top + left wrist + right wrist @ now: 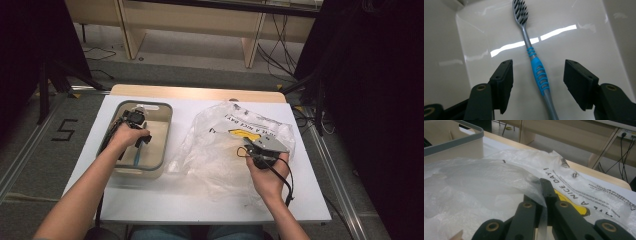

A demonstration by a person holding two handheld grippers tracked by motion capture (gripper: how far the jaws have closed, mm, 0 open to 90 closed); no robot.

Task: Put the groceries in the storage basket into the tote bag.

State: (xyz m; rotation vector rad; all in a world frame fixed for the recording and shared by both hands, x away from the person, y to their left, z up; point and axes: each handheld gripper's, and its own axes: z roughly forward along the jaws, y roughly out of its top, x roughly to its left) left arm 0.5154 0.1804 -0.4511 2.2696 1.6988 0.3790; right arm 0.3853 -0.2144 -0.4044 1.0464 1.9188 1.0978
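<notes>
At left on the white desk (150, 195), a grey-rimmed tub (167, 125) with a blue-and-grey toothbrush (537, 72) lying flat on its floor. Reaching down into the tub, left gripper (537, 82), jaws apart on either side of the handle, not touching it. At right, right gripper (544, 195), jaws pinched tight on a fold of the crumpled clear plastic bag (474, 177).
</notes>
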